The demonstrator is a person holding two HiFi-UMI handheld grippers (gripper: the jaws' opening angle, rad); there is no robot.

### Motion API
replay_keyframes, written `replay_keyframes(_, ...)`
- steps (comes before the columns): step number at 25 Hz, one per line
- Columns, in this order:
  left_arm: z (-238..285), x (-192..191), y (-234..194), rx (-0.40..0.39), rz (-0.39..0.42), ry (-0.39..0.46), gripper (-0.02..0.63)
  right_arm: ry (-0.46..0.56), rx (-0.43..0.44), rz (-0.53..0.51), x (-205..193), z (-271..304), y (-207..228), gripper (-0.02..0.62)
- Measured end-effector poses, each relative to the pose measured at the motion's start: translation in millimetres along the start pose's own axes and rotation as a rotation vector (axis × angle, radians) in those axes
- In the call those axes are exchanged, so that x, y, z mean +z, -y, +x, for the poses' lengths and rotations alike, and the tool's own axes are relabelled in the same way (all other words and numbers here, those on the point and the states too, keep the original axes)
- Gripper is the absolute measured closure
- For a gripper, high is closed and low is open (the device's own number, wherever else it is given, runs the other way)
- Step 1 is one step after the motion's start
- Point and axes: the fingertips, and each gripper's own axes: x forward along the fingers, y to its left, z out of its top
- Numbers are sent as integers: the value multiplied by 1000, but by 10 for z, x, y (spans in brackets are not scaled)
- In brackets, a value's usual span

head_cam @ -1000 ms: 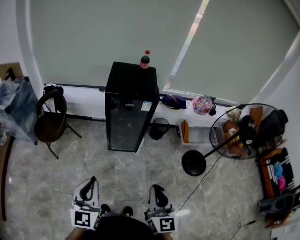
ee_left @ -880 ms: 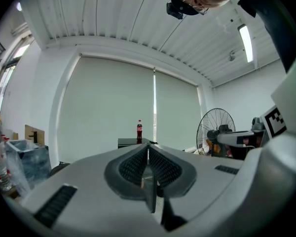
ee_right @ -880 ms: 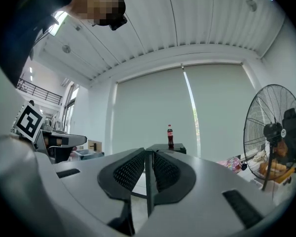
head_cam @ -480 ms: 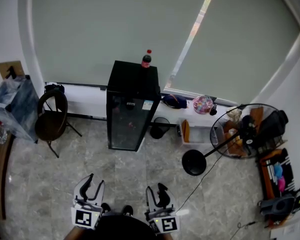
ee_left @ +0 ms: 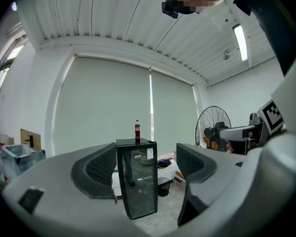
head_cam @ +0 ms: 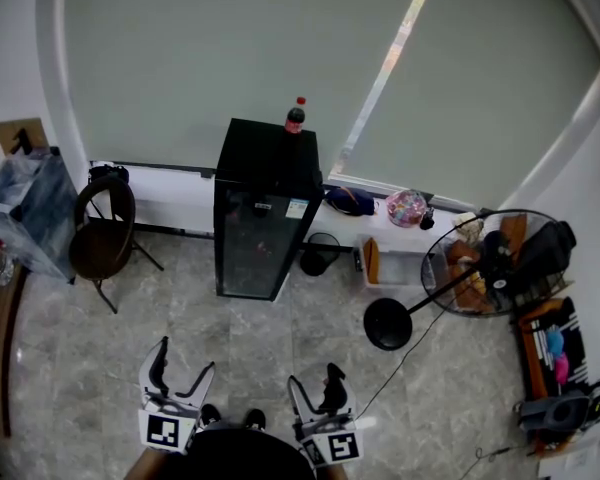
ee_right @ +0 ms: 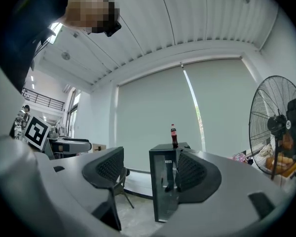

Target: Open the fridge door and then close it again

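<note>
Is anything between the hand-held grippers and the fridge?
Nothing visible: only floor separates the fridge from the left hand-held gripper and right hand-held gripper, whose jaws have just been opening, empty; the chair and fan stand aside.

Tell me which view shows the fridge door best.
The left gripper view: the fridge door stands whole between the left gripper's jaws, which have just been opening. The head view shows the door small, from above. In the right gripper view, the right gripper, also just opening, hides the door's right edge.
</note>
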Motion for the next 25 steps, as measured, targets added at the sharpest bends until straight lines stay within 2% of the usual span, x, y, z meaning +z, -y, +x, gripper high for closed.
replay_keyframes(2,9,-2,-27,8,7,0,205,-20,-3,-28,-46,7,29,244)
replay_keyframes(6,15,26,-80,24,41,17,129,-6,8,-51,-11,59,21,218)
replay_keyframes(20,-76,-51,-364,-1,41,6,118,-8,-30,-74,-54,164,-222,213)
replay_keyframes(25,-155,-92,-531,-13,13,-15,117,-36,-57,-89,-127,180,-354,215)
